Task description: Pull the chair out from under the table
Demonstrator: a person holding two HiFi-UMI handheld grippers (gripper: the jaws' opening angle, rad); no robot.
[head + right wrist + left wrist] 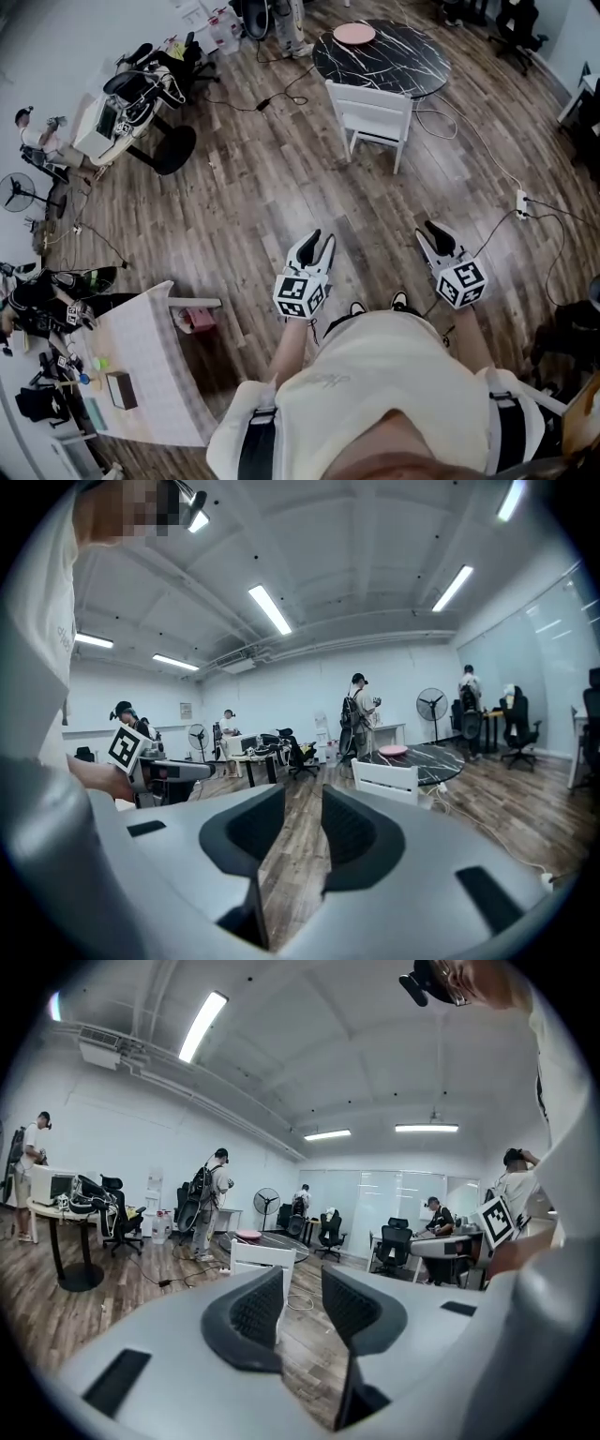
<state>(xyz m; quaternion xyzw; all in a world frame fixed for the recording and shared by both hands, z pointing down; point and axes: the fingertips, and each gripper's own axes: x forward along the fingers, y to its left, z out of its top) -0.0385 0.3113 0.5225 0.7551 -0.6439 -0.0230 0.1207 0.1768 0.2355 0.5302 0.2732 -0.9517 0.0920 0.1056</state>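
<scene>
Standing well back on the wooden floor (234,187), a person holds out the left gripper (322,240) and right gripper (429,234) — both with fingers apart and nothing between them. Ahead, the white chair (370,117) sits untouched at the round black table (384,56) — the whole pull seems yet to do.

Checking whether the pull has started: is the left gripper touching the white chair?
Apart. In the head view, bare wooden floor separates the left gripper from the white chair, which stands at the black table.
</scene>
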